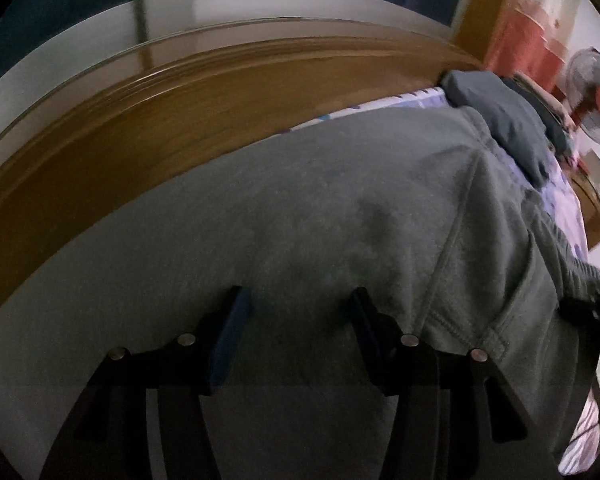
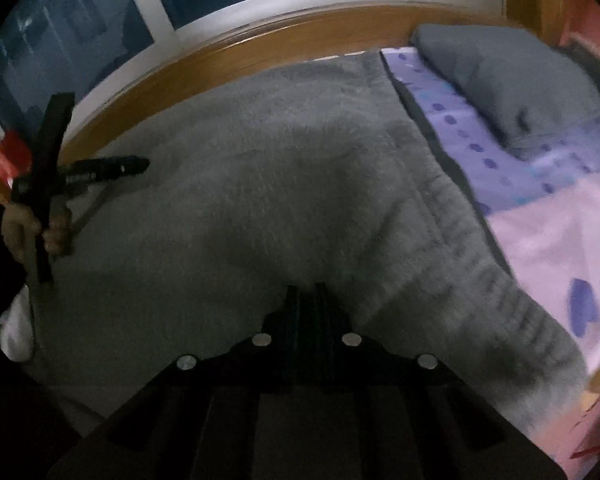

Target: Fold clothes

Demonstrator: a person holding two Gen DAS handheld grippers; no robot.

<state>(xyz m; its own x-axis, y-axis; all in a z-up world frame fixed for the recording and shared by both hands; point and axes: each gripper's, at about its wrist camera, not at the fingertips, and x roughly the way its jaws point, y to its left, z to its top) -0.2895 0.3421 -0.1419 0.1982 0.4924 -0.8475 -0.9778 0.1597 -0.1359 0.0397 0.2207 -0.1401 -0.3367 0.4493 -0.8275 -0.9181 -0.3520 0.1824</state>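
Grey sweatpants [image 2: 284, 168] lie spread on the bed beside the wooden frame [image 1: 148, 120], waistband toward the lilac sheet [image 2: 540, 232]. Left gripper [image 1: 296, 300] hangs over the cloth, jaws apart, nothing between them. Right gripper [image 2: 307, 292] is clenched, seemingly pinching a ridge of fabric. Risks: the thin pinch slipping free; 1-sided pulling skewing the fold.

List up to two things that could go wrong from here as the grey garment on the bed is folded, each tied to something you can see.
1. The right gripper is shut at the grey garment; whether cloth is pinched is unclear, so a pull may come away empty.
2. The left gripper stands open over the fabric, so that side is loose and the fold may skew.
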